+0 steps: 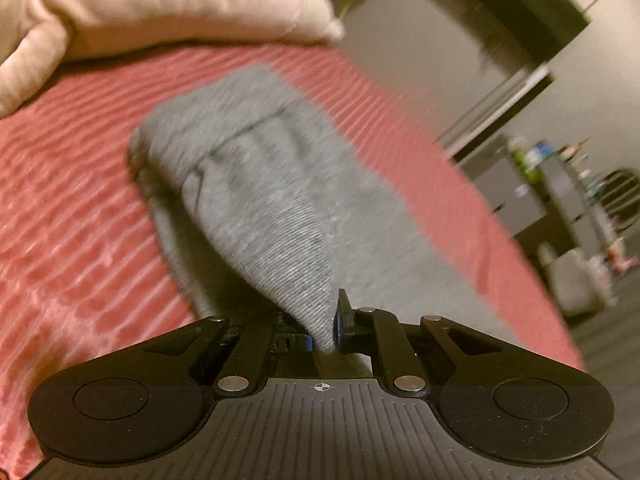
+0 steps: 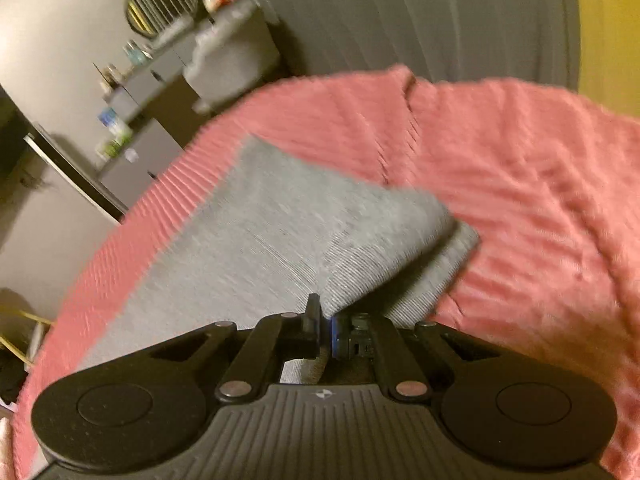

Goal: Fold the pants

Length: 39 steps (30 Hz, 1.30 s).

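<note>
Grey pants lie on a pink ribbed bedspread. In the left wrist view my left gripper is shut on a bunched edge of the grey fabric, which rises from the bed in a taut cone down to the jaws. In the right wrist view the grey pants are spread on the pink bedspread, one folded layer lifted over another. My right gripper is shut on a corner of that lifted layer. Both views are motion-blurred.
A beige pillow lies at the far left of the bed. Beyond the bed edge stand a grey dresser with bottles and small items on top, a round vent-like object, and a grey curtain.
</note>
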Tool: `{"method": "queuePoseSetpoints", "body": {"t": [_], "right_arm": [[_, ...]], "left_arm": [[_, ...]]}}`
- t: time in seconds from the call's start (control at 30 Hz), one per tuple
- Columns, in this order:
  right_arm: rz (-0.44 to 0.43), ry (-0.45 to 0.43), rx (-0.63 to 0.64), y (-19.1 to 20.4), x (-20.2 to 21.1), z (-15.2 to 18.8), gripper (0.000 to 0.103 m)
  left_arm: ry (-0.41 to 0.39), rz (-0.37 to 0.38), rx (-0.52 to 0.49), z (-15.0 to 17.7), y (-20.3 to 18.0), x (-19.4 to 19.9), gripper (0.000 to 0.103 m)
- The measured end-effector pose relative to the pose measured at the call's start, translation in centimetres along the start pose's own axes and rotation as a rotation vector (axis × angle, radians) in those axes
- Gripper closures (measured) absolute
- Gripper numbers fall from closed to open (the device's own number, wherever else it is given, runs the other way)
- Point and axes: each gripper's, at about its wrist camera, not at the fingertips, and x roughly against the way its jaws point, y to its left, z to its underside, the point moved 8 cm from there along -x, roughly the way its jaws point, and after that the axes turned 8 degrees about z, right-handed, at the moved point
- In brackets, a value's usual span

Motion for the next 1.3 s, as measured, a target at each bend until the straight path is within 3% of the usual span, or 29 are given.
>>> {"method": "queuePoseSetpoints", "body": {"t": [0.07, 0.17, 0.27, 0.4, 0.47, 0.53, 0.57, 0.63, 0.7, 0.8, 0.87, 0.97, 1.03, 1.13, 1.27, 1.3], "right_arm": [[-0.032, -0.043, -0.02, -0.1, 1.0, -0.8, 0.098], [0.004, -0.074, 0.006, -1.0, 1.4, -0.9, 0.098], [0.072, -0.015, 0.012, -2.5, -0.3, 0.4, 0.098], [0.139, 0.001, 0.085, -2.9, -1.4, 1.7, 0.098], [0.18, -0.008, 0.121, -2.8, -0.9, 1.3, 0.097], [0.278, -0.056, 0.142, -3.4, 0.3, 0.1, 0.088], [0.323, -0.091, 0.149, -3.7, 1.1, -0.6, 0.087], [0.356, -0.172, 0.182, -3.2, 2.9, -1.8, 0.086], [0.303, -0.243, 0.219, -1.1, 4.3, -2.2, 0.086], [0.167, -0.242, 0.327, 4.5, 4.0, 0.3, 0.082], [0.049, -0.17, 0.477, 10.1, 2.3, 4.7, 0.082], [-0.133, -0.082, 0.692, 18.1, 0.6, 12.5, 0.082], [-0.246, -0.033, 0.793, 22.9, 0.3, 17.6, 0.082], [-0.384, -0.008, 0.898, 28.5, 0.5, 23.2, 0.082], [-0.474, -0.009, 0.936, 32.5, -0.2, 26.5, 0.079], [-0.468, -0.001, 0.944, 33.1, -1.2, 26.6, 0.073]], "left_arm": [[-0.013, 0.03, -0.007, -0.4, -0.4, 0.5, 0.091], [0.015, -0.005, -0.035, 0.3, 0.5, 0.2, 0.091], [0.085, -0.073, 0.006, 1.7, 2.6, -1.4, 0.091], [0.08, -0.111, 0.018, 1.8, 2.7, -1.8, 0.082], [0.054, -0.168, -0.024, 1.0, 2.2, -0.9, 0.068], [-0.022, -0.286, -0.109, -0.4, 1.8, 0.8, 0.035], [-0.089, -0.366, -0.168, -1.2, 1.4, 2.1, 0.031], [-0.188, -0.436, -0.293, -1.9, -0.3, 3.7, 0.029], [-0.215, -0.427, -0.441, -1.4, -3.2, 3.8, 0.026], [-0.155, -0.31, -0.579, 1.7, -8.5, 1.3, 0.019], [-0.083, -0.22, -0.614, 4.4, -11.7, -1.4, 0.019], [-0.014, -0.152, -0.666, 8.5, -16.0, -5.6, 0.021], [-0.013, -0.151, -0.715, 10.3, -17.9, -7.9, 0.026], [-0.005, -0.107, -0.788, 12.0, -20.3, -10.8, 0.026], [-0.044, -0.181, -0.802, 10.7, -19.1, -14.4, 0.026], [-0.049, -0.209, -0.794, 10.3, -18.0, -14.3, 0.025]]}}
